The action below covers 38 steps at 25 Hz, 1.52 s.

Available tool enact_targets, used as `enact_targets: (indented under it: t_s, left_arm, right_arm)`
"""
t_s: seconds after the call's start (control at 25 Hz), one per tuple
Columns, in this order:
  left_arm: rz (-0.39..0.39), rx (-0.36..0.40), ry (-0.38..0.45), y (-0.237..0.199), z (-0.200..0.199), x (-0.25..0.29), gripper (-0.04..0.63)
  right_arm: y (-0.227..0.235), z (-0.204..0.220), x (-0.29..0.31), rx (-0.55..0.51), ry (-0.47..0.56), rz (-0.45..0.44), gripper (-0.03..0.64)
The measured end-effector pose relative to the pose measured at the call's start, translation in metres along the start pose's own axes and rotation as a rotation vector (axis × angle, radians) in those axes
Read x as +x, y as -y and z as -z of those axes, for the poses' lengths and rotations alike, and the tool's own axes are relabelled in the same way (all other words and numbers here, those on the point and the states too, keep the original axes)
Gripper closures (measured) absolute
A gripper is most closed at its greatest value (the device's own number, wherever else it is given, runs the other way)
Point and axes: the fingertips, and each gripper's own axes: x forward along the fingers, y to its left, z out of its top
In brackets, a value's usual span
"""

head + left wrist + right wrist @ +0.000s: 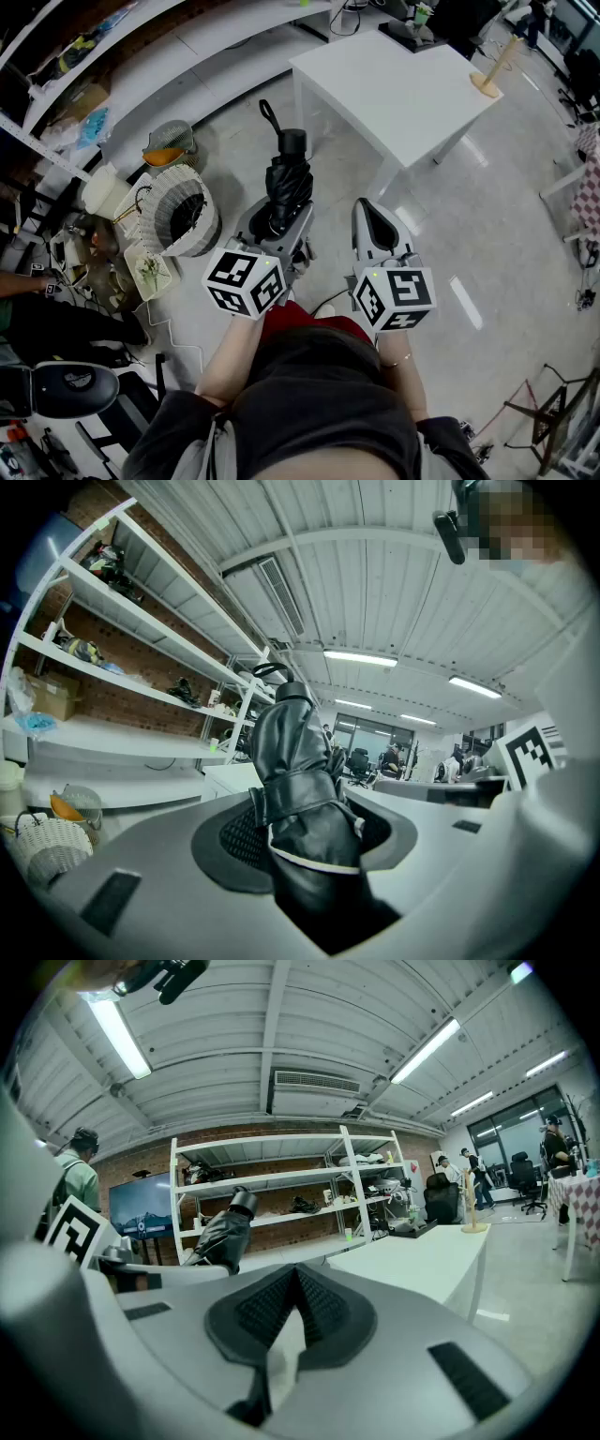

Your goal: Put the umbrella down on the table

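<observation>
A folded black umbrella (pixel 286 183) with a wrist loop on its handle juts forward from my left gripper (pixel 273 225), which is shut on its strapped canopy. In the left gripper view the umbrella (pixel 300 789) fills the space between the pads of the left gripper (pixel 309 841) and angles up and away. My right gripper (pixel 375 225) is alongside, shut, tips meeting, nothing between them; the right gripper (pixel 295 1283) shows the same in its own view. The white table (pixel 394 84) stands ahead over the floor, beyond both grippers. From the right gripper view the umbrella (pixel 223 1232) is at the left and the table (pixel 422 1251) at the right.
A wooden stand (pixel 487 80) sits at the table's right corner, and dark equipment (pixel 412 36) at its far edge. On the floor at left are a white wicker basket (pixel 178 214), a small bin (pixel 169 145) and clutter. White shelves (pixel 56 56) line the left wall.
</observation>
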Motion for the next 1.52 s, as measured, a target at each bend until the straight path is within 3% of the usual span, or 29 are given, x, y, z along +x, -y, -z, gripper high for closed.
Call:
enact_targets:
  t_s: [0.52, 0.92, 1.52]
  left_arm:
    - [-0.023, 0.002, -0.006, 0.002, 0.006, 0.004, 0.383]
    - [-0.027, 0.025, -0.005, 0.013, 0.003, 0.013, 0.383]
    - [-0.009, 0.003, 0.010, -0.032, -0.026, 0.072, 0.383]
  right_arm:
    - [0.006, 0.010, -0.008, 0.022, -0.005, -0.057, 0.598]
    - [0.026, 0.013, -0.021, 0.068, 0.001, -0.046, 0.598]
    - [0.052, -0.007, 0.042, 0.080, 0.006, -0.018, 0.598]
